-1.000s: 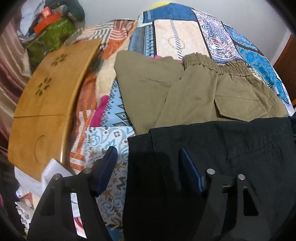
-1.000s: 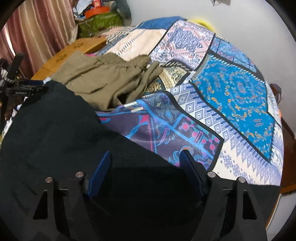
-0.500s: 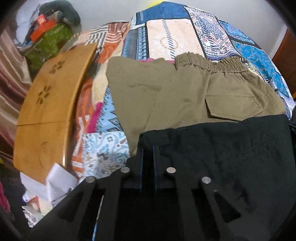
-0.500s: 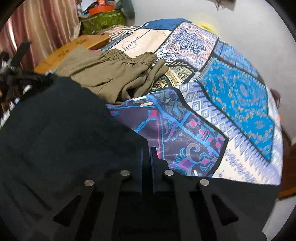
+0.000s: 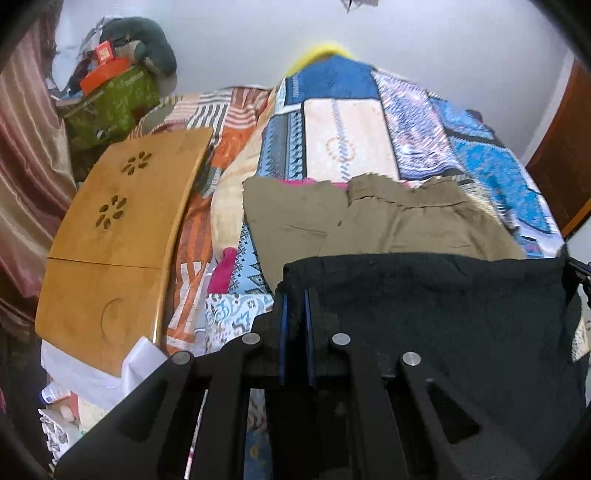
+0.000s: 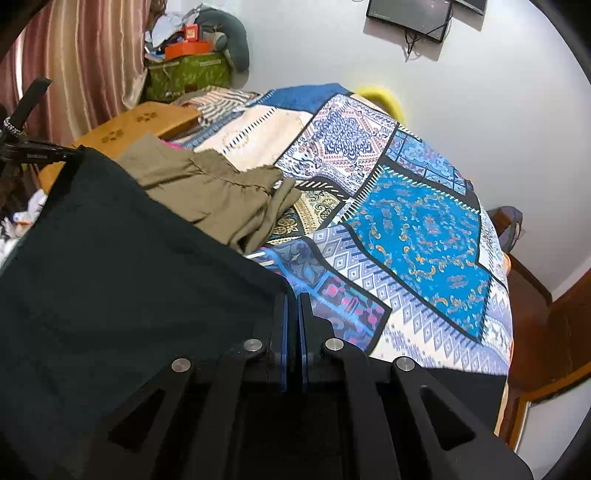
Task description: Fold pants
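Black pants (image 5: 436, 306) hang stretched between my two grippers above the bed. My left gripper (image 5: 294, 295) is shut on the left corner of their top edge. My right gripper (image 6: 291, 300) is shut on the right corner of the same black pants (image 6: 122, 280). The left gripper's arm shows at the far left of the right wrist view, gripping the cloth's other corner. Olive green pants (image 5: 369, 221) lie on the patchwork bedspread just beyond the black ones, rumpled at their right end (image 6: 221, 192).
A wooden lap table (image 5: 118, 236) lies at the bed's left side. A green bag (image 5: 110, 103) with boxes stands in the far corner by a striped curtain (image 6: 74, 62). A screen (image 6: 410, 14) hangs on the white wall. A brown door (image 6: 561, 332) is at right.
Both grippers went from open to shut on the top edge of the black pants, then rose, lifting that edge off the bed. More of the wall now shows.
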